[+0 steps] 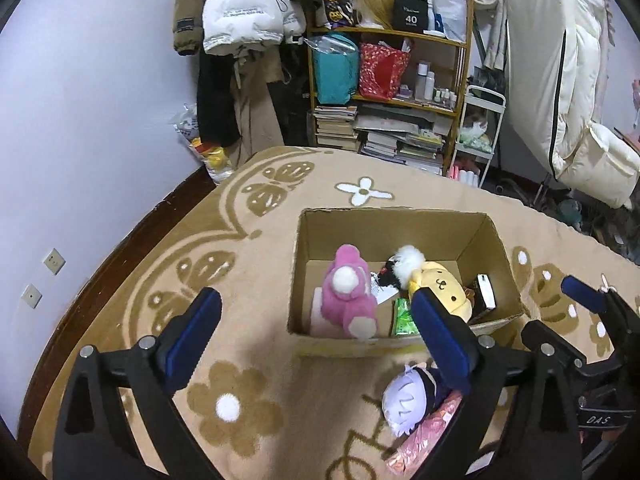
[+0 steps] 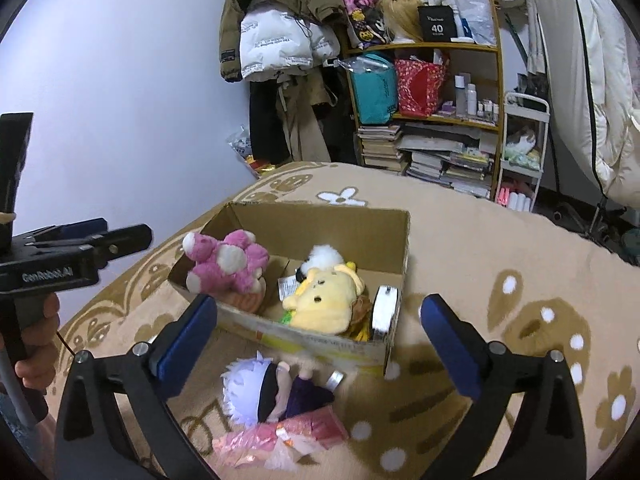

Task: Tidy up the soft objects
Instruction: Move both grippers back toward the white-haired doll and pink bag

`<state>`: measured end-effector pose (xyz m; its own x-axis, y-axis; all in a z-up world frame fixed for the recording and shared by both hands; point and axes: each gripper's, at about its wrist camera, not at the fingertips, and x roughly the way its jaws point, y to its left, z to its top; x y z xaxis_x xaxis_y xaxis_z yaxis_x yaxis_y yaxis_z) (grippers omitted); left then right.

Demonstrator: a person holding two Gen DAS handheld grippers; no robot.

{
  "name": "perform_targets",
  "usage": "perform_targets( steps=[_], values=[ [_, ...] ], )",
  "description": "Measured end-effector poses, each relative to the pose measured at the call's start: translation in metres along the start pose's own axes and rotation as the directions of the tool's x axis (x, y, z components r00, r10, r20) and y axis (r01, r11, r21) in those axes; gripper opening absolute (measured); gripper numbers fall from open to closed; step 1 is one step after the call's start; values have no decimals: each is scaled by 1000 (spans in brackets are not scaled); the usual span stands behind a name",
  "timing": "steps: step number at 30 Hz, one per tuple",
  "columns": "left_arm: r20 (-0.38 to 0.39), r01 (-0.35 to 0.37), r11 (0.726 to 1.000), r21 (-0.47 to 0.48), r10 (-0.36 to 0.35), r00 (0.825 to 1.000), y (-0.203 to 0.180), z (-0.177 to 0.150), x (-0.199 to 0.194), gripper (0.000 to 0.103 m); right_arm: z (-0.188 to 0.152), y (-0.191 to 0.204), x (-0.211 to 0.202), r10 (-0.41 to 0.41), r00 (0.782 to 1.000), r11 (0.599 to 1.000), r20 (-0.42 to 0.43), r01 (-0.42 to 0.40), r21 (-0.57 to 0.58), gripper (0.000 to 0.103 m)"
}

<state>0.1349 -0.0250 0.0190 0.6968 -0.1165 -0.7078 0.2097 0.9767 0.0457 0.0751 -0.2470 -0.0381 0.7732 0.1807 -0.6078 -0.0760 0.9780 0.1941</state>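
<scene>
Both grippers, left gripper (image 1: pixel 316 332) and right gripper (image 2: pixel 320 340), gape wide and empty; white-haired doll (image 2: pixel 264 392) just before the cardboard box (image 2: pixel 320 216) looks light, squashy: pinch its torso.

Yellow plush (image 1: pixel 442 290) partly behind the left gripper's near finger (image 1: pixel 440 340) in left wrist view; the white-haired doll (image 1: pixel 408 404) and pink packet (image 1: pixel 428 450) under it likewise half covered. Small dark plush (image 2: pixel 302 274) in the cardboard box (image 2: pixel 320 220) mostly buried btw the yellow one and a paper tag, can't tell what it is; green packet (image 1: pixel 402 316) text too small to read. Hand (image 2: pixel 38 344) on the left gripper's handle cut off by the right wrist view's edge, and shelf (image 2: pixel 424 46) items too small to make out.
</scene>
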Motion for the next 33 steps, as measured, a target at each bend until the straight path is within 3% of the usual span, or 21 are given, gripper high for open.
perform_targets(
  steps=[15,33],
  values=[
    [-39,2,999,-36,-3,999,22,-28,-28,97,-30,8,-7,-43,991,998,-124,48,35,103],
    [-163,52,998,-42,-58,985,16,-59,3,97,-74,15,34,-34,957,997,-287,53,60,103]
  ],
)
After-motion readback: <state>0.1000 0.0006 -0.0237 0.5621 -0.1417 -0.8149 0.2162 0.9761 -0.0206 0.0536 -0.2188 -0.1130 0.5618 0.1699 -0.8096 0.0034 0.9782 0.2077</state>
